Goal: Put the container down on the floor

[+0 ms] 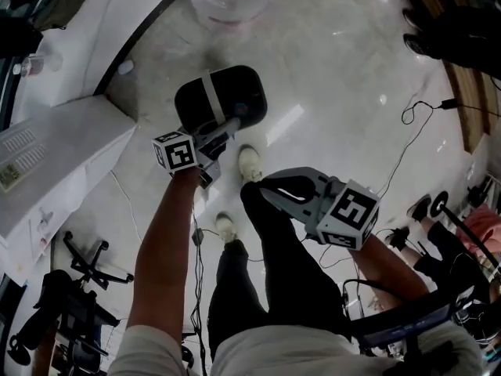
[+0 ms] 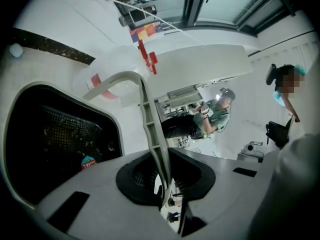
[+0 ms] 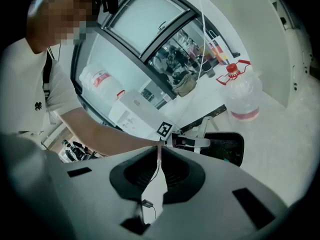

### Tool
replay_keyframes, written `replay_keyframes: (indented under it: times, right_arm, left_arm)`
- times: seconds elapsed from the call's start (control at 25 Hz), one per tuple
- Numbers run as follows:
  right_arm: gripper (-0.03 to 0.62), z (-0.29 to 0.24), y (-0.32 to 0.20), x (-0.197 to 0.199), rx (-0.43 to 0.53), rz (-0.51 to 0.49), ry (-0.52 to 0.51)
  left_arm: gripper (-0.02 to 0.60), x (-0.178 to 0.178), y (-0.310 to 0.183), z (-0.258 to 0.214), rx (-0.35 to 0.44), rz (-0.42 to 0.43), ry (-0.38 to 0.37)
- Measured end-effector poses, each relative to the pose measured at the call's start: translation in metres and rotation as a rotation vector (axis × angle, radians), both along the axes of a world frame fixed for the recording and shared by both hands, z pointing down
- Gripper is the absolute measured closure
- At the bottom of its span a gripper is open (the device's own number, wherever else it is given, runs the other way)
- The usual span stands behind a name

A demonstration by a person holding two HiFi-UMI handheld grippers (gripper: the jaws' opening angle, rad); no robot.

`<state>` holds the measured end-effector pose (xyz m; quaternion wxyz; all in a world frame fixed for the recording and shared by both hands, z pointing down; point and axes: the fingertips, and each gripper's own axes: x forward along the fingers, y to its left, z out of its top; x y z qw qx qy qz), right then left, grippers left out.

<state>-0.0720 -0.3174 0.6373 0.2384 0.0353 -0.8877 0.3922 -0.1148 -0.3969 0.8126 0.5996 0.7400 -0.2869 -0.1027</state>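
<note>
R tool [image 3: 159, 155] shut, empty. L tool [image 2: 161, 176] clamps handle [image 2: 148, 119]; container [image 1: 235, 92] hangs just ahead of it, floor [image 1: 337, 69] beneath.

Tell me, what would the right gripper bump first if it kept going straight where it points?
Probably the left gripper, around its marker cube; that shows just beyond the shut fingers of the right gripper. Depth is unclear, so it might slip by.

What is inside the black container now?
The container shows a dark perforated interior and one small round sticker; no loose contents show. Its lower part is covered by the left gripper.
</note>
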Motion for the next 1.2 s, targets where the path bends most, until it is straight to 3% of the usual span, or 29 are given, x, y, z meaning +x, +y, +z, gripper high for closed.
replay_keyframes:
  times: [0.64, 1.08, 1.2]
  right_arm:
    - [0.576, 0.047, 0.005, 0.024, -0.024, 0.012, 0.056]
    - [0.576, 0.050, -0.002, 0.026, -0.022, 0.016, 0.055]
    - [0.576, 0.050, -0.003, 0.023, -0.018, 0.012, 0.048]
  left_arm:
    - [0.526, 0.000, 0.001, 0.068, 0.002, 0.016, -0.026]
    - [0.514, 0.004, 0.014, 0.074, -0.003, 0.048, -0.033]
    - [0.477, 0.005, 0.010, 0.071, 0.001, 0.063, -0.040]
